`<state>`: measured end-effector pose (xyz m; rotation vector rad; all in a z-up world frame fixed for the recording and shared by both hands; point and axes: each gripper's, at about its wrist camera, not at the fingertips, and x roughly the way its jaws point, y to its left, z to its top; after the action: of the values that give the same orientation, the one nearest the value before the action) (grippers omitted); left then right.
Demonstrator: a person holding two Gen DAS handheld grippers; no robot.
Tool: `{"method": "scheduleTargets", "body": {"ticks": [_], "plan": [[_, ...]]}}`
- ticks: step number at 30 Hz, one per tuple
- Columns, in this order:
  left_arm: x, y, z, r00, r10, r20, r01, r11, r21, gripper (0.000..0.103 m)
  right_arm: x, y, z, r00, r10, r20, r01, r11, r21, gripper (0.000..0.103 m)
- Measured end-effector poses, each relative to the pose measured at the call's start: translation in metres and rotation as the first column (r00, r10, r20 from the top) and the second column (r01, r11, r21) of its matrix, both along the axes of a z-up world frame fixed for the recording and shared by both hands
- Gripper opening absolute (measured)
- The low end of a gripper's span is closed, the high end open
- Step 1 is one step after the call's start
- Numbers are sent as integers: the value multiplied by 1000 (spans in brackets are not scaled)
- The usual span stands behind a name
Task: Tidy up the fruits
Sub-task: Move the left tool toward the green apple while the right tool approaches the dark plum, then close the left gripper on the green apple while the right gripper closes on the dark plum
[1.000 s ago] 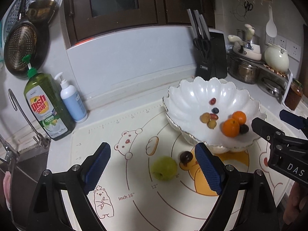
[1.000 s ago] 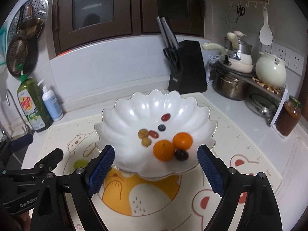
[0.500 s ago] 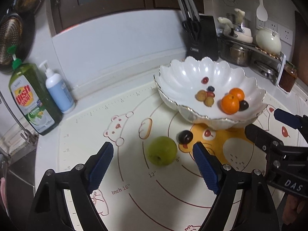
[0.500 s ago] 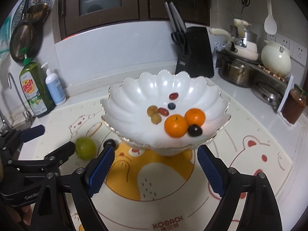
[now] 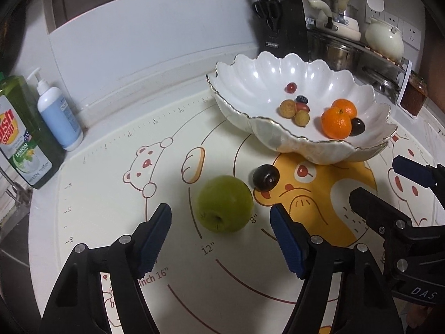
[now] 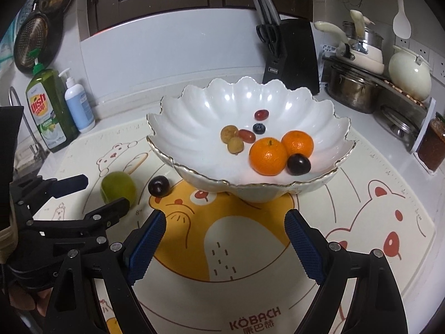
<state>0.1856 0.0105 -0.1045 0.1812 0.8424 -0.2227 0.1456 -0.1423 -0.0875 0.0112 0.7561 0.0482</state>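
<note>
A green apple (image 5: 224, 203) lies on the baking mat, with a dark plum (image 5: 265, 177) just to its right. My left gripper (image 5: 221, 236) is open and empty, its jaws standing either side of the apple's near edge. The white scalloped bowl (image 5: 244, 83) behind holds two oranges (image 5: 336, 122), a dark plum (image 5: 357, 126) and several small fruits. In the right wrist view the bowl (image 6: 194, 122) is centred, with the apple (image 6: 118, 187) and plum (image 6: 158, 186) at its left. My right gripper (image 6: 225, 239) is open and empty in front of the bowl.
Dish soap (image 5: 19, 139) and a pump bottle (image 5: 58, 114) stand at the back left by the sink. A knife block (image 5: 281, 27), pots (image 6: 353, 89) and a jar (image 6: 431, 144) line the back right. The mat (image 6: 250, 278) covers the counter.
My left gripper has moved down and forward toward the apple, which now sits between its jaws. My right gripper has drawn back from the bowl. Both stayed open.
</note>
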Motion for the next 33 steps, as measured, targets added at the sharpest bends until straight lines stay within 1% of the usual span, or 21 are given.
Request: {"method": "scheduleTargets", "body": {"ticks": [6, 9, 12, 14, 17, 21, 24, 33], "plan": [[8, -1, -10, 1000, -7, -19, 7, 1000, 3, 73, 5, 1, -9, 1000, 0, -25, 0, 1000, -1, 88], [12, -2, -15, 999, -9, -31, 9, 1000, -2, 71, 7, 2, -12, 999, 1, -33, -1, 1000, 1, 88], [17, -2, -21, 999, -14, -49, 13, 1000, -11, 65, 9, 3, -15, 999, 5, -35, -5, 1000, 5, 88], [20, -2, -24, 998, -16, -64, 15, 1000, -19, 57, 12, 4, -17, 999, 9, -38, -9, 1000, 7, 88], [21, 1, -26, 997, -16, -75, 13, 999, -48, 48, 14, 6, -19, 999, 15, -40, -14, 1000, 8, 87], [20, 6, -27, 996, -17, -82, 10, 997, -75, 47, 15, 8, -20, 999, 24, -42, -23, 999, 25, 86], [20, 9, -26, 996, -6, -84, -1, 997, -81, 47, 17, 12, -20, 999, 35, -40, -34, 999, 37, 85], [18, 43, -16, 996, 65, -60, -70, 993, -90, 47, 30, 38, -22, 995, 84, -49, -82, 996, 40, 79]]}}
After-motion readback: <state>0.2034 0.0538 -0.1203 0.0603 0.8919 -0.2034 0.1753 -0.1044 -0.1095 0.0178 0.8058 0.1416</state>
